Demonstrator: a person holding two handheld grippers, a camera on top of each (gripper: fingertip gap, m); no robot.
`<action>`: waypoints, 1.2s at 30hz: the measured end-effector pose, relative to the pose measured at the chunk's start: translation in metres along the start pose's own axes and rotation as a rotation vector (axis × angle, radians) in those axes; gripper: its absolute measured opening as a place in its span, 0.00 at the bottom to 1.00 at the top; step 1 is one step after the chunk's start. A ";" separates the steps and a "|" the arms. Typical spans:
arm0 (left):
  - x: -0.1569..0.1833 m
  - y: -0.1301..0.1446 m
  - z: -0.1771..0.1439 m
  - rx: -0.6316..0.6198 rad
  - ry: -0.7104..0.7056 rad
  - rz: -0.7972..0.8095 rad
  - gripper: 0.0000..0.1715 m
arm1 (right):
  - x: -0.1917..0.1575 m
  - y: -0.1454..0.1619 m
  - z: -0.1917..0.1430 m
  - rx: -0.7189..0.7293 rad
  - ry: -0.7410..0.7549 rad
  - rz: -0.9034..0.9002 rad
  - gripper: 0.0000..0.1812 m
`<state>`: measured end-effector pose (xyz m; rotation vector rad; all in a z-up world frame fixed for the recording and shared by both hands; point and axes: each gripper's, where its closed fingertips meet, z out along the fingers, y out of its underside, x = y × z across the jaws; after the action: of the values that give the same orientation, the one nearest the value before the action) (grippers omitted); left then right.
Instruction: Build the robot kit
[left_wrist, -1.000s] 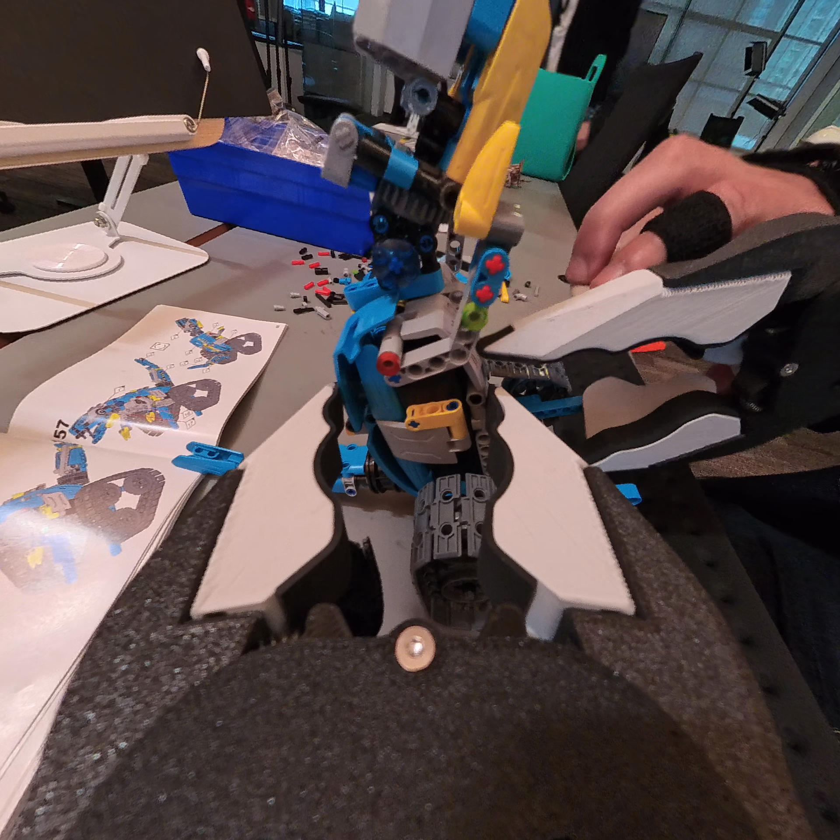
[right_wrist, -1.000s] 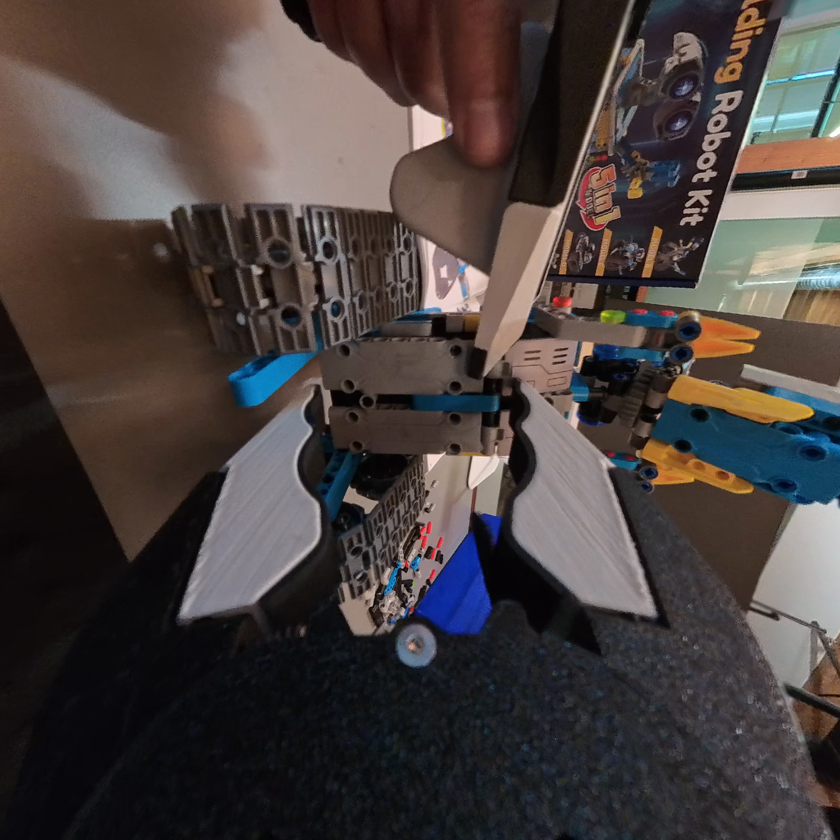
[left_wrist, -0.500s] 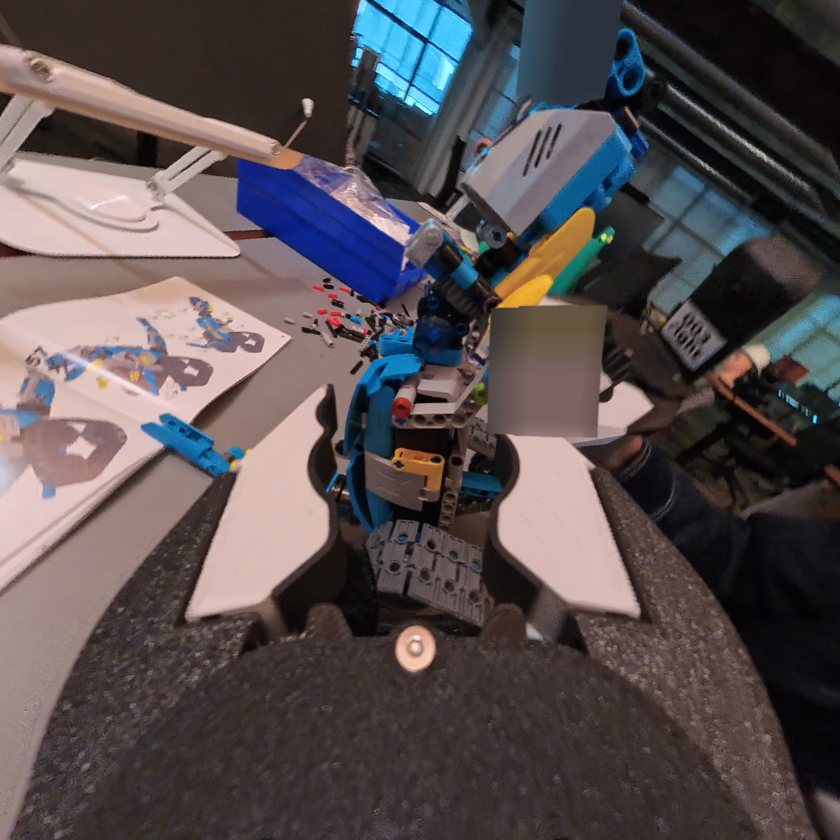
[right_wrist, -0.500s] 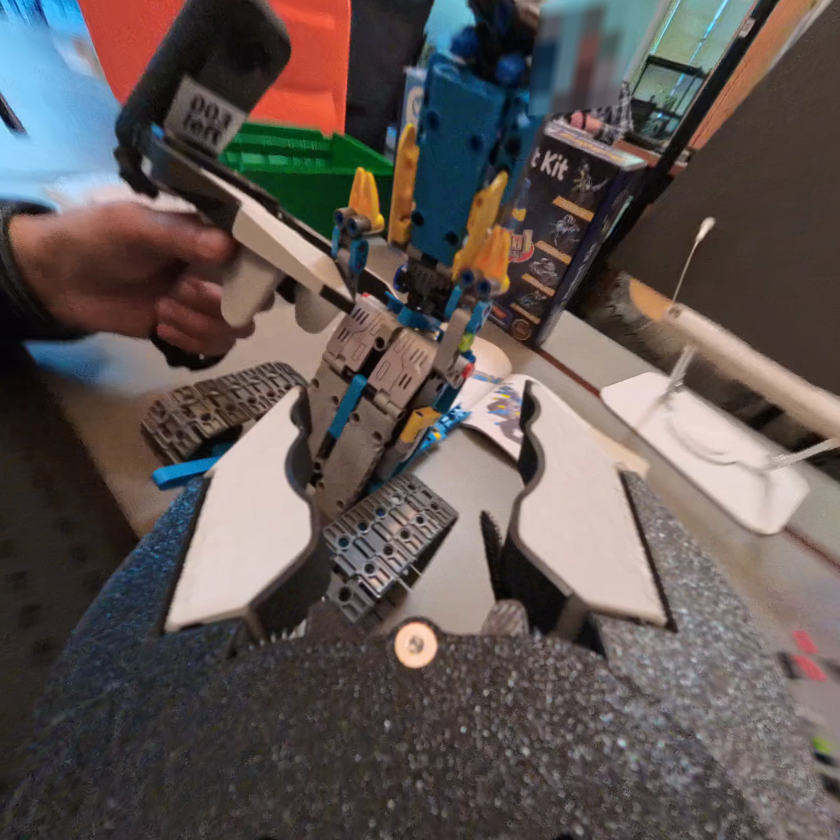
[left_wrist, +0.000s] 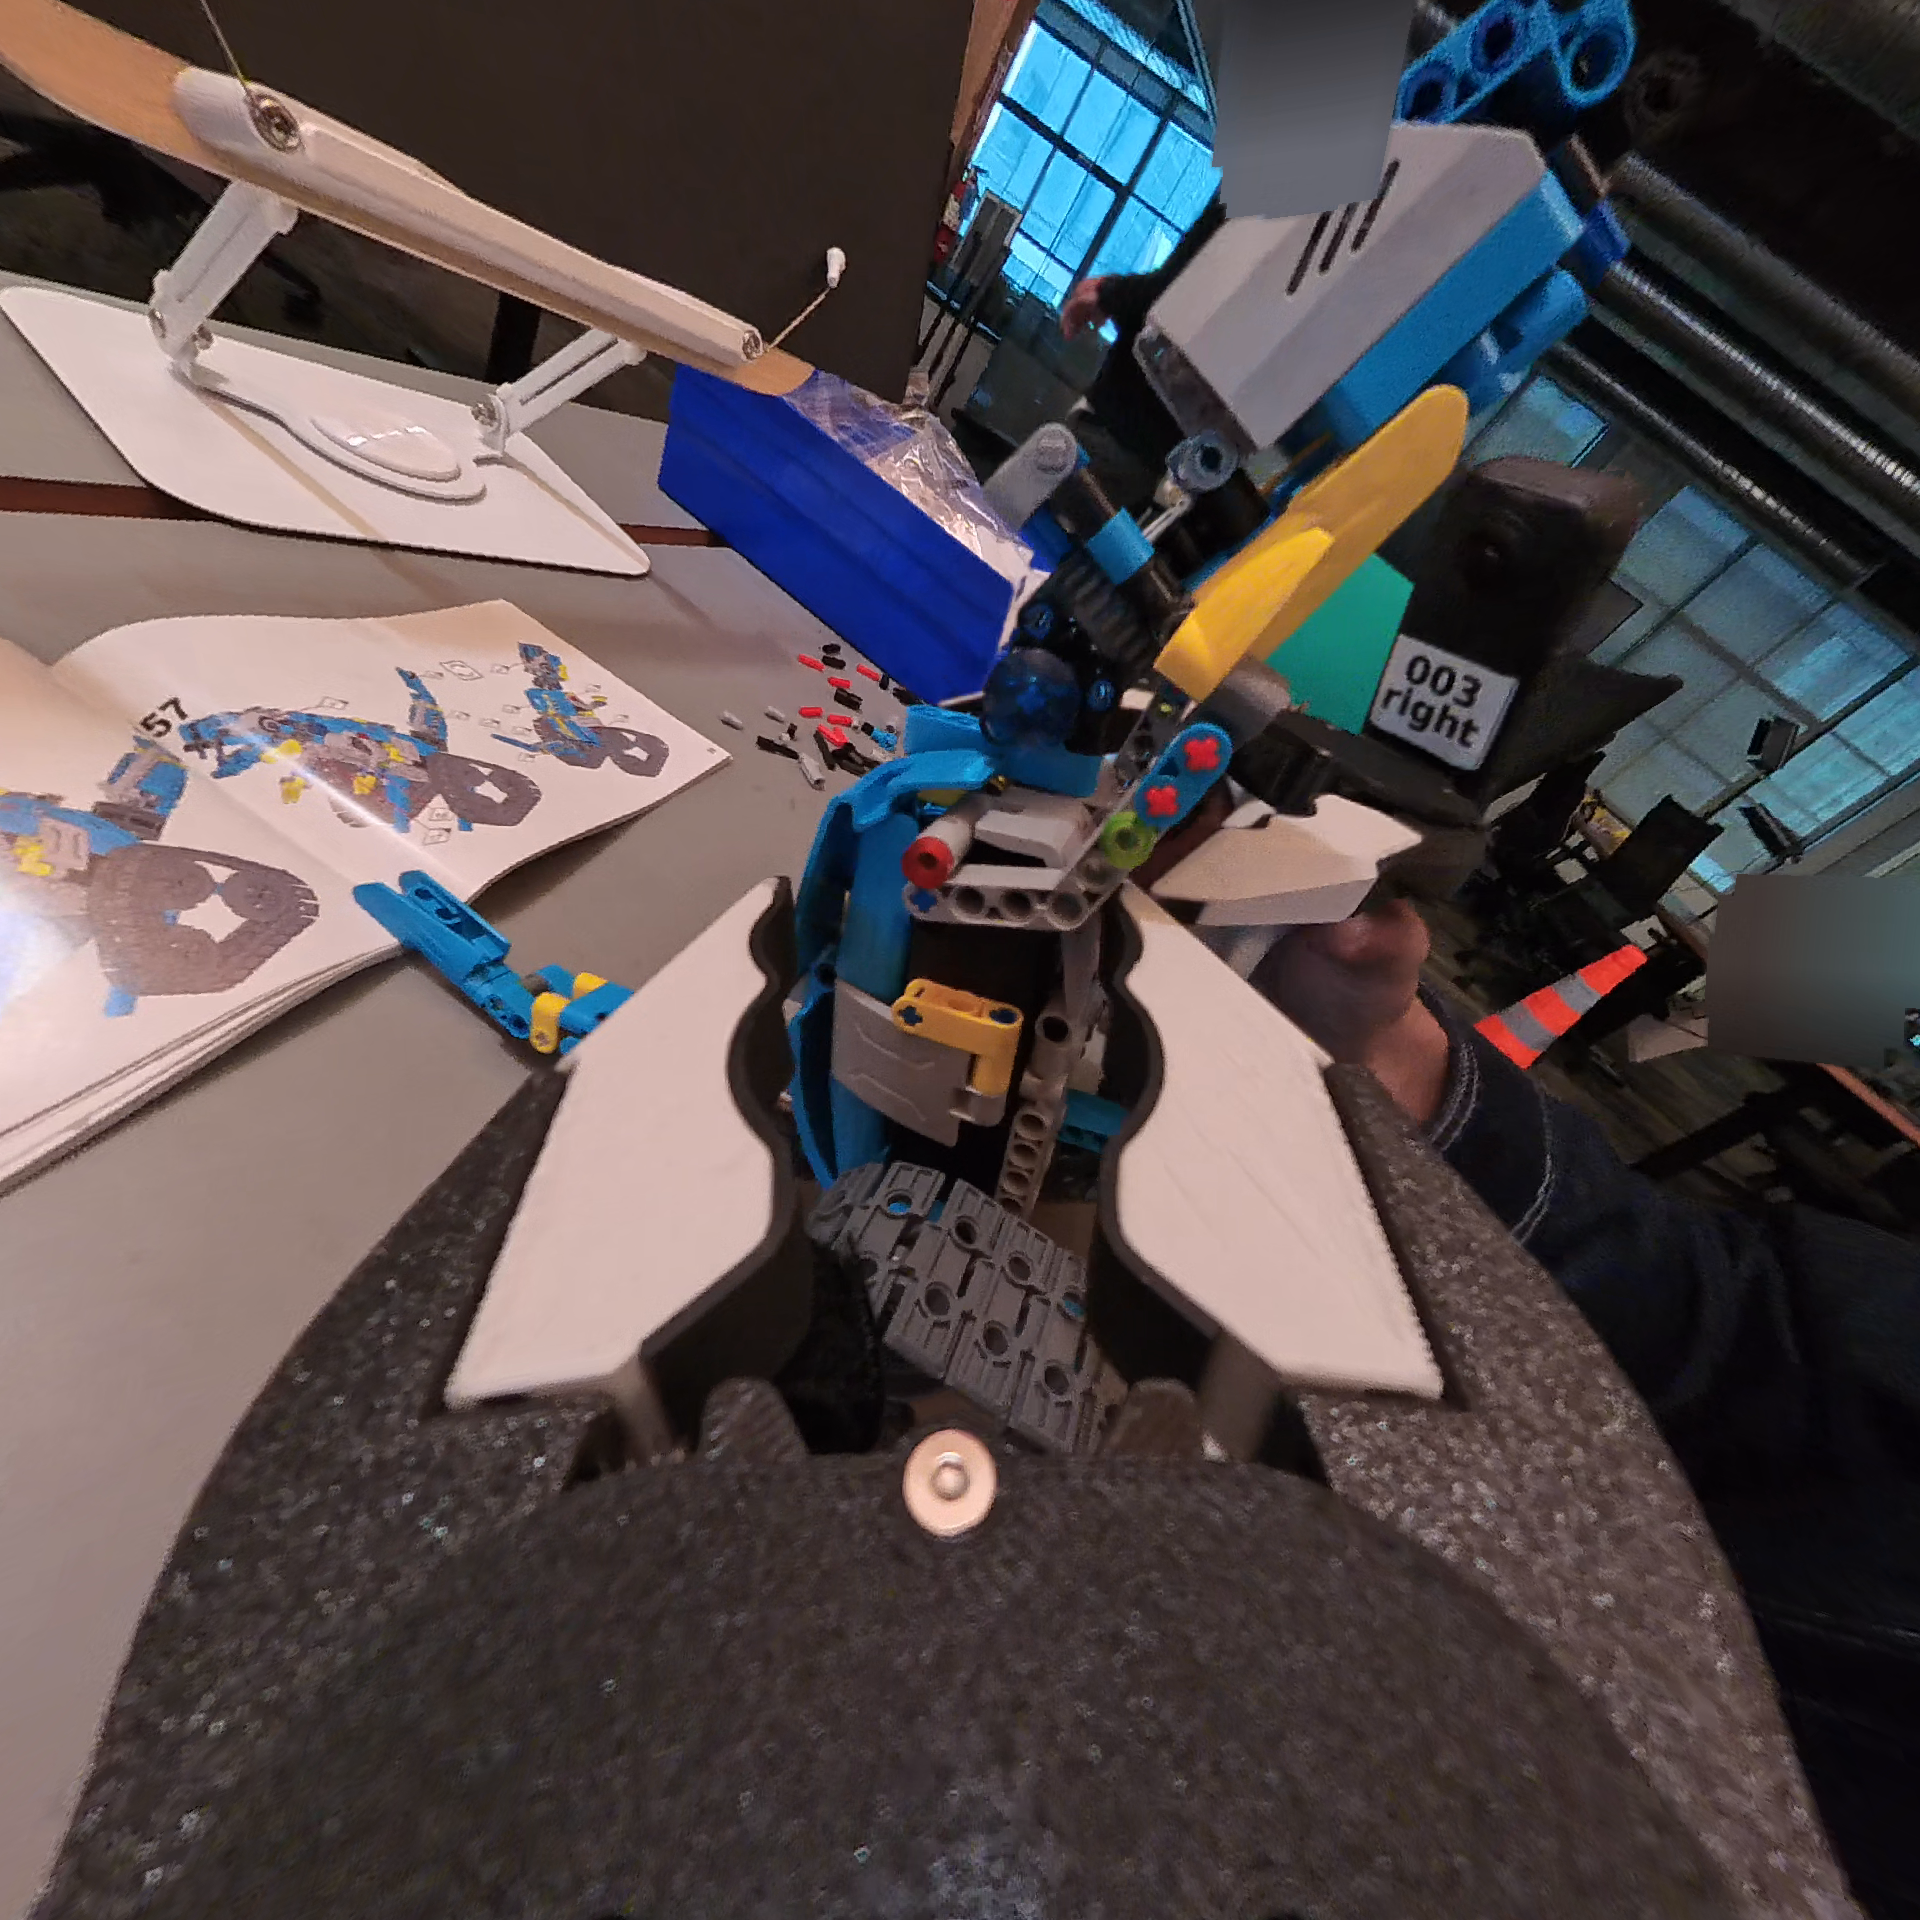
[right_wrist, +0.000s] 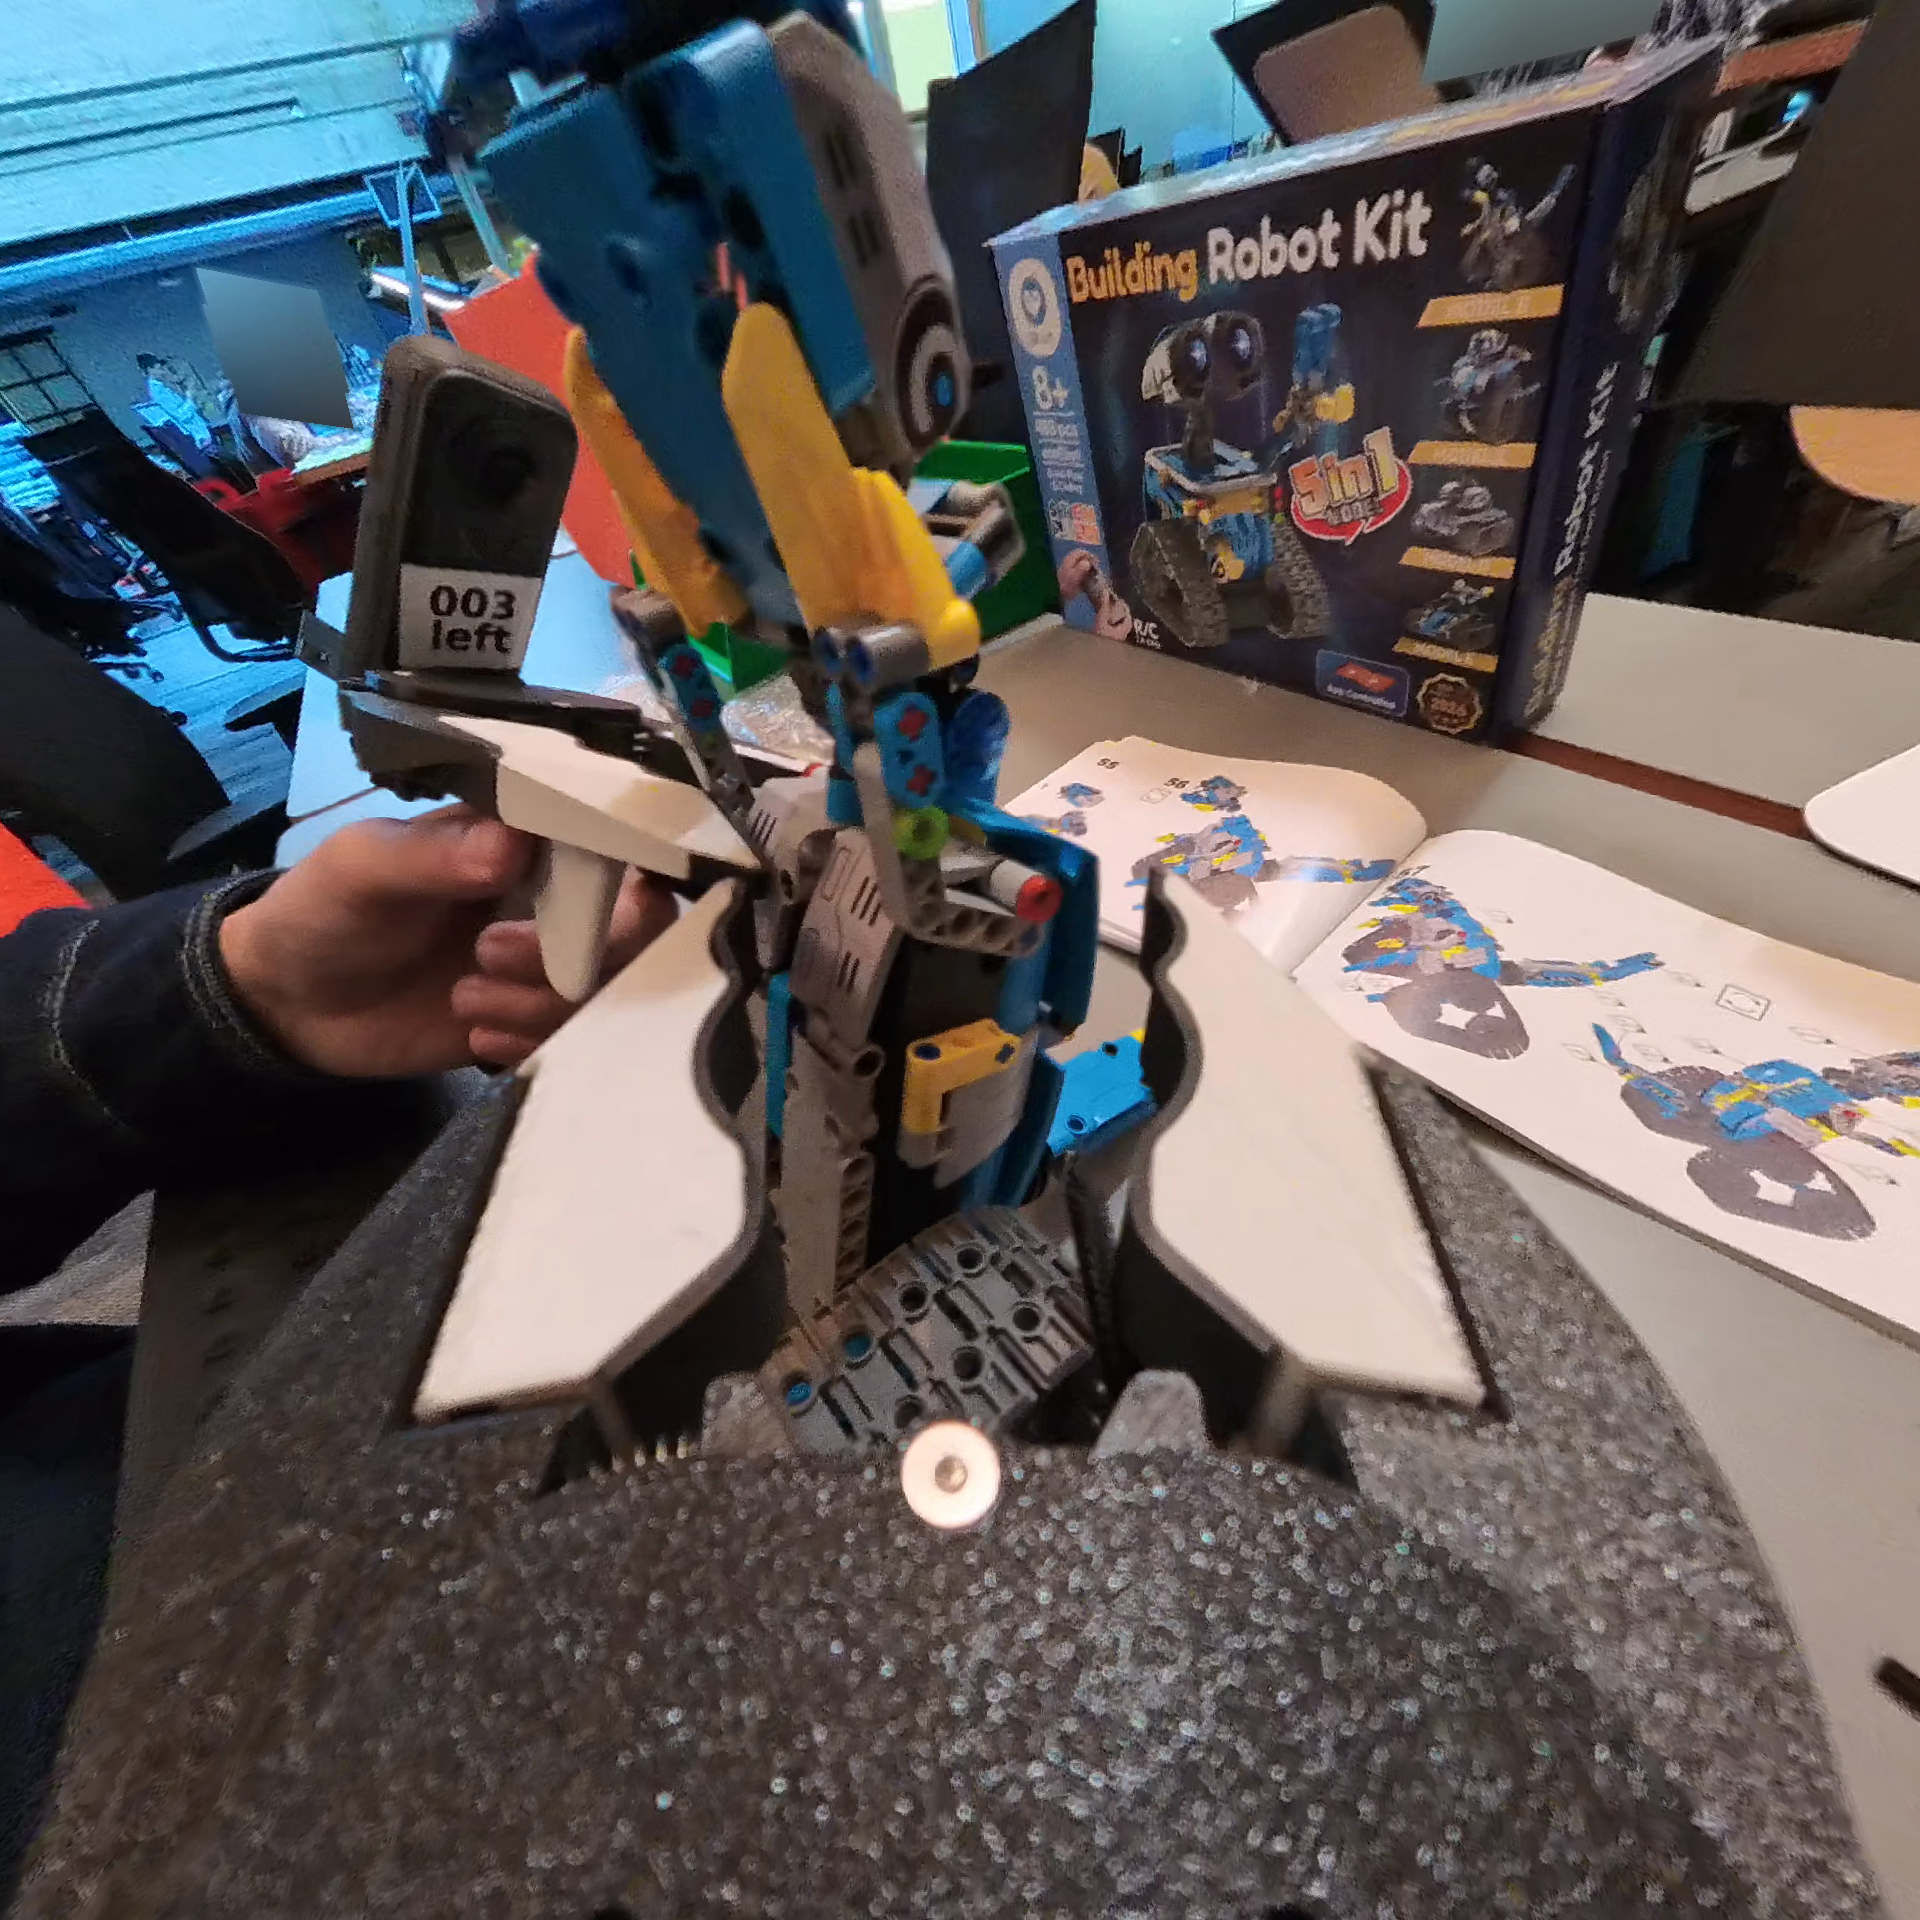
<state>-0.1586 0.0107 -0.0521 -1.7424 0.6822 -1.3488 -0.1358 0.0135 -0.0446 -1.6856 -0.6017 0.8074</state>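
A blue, grey and yellow brick robot model (left_wrist: 935, 1039) stands upright on its grey track (left_wrist: 977, 1299) at the table's edge. My left gripper (left_wrist: 951, 904) is shut on its lower body, one finger on each side. My right gripper (right_wrist: 940, 888) comes from the opposite side and has closed in around the same body (right_wrist: 914, 1039). Its left finger lies against the grey side panel and its right finger is close to the blue side. Each gripper shows in the other's view: the right one (left_wrist: 1278, 868) and the left one (right_wrist: 623, 821), each held by a hand.
An open instruction booklet (left_wrist: 312, 810) lies on the grey table (left_wrist: 260, 1195) and also shows in the right wrist view (right_wrist: 1558, 987). Beside it lies a loose blue and yellow piece (left_wrist: 468, 951). Behind are small scattered pieces (left_wrist: 821, 717), a blue bin (left_wrist: 831, 530), a white stand (left_wrist: 364, 457) and the kit box (right_wrist: 1299, 436).
The right gripper left its side-on hold, swung round with wider jaws, and now has them closed in on the model's body. The left gripper kept its hold as the view tilted.
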 end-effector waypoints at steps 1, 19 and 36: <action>0.000 0.001 -0.001 -0.006 0.003 0.021 0.34 | -0.001 0.002 0.000 -0.005 0.008 -0.013 0.40; -0.001 0.018 -0.010 -0.096 0.087 0.252 0.34 | -0.003 0.009 0.006 -0.024 0.043 -0.060 0.41; 0.000 0.021 -0.011 -0.109 0.084 0.277 0.34 | 0.005 -0.015 0.002 0.057 0.197 -0.258 0.44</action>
<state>-0.1674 -0.0032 -0.0693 -1.6115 1.0210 -1.2155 -0.1341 0.0222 -0.0311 -1.5733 -0.6363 0.4634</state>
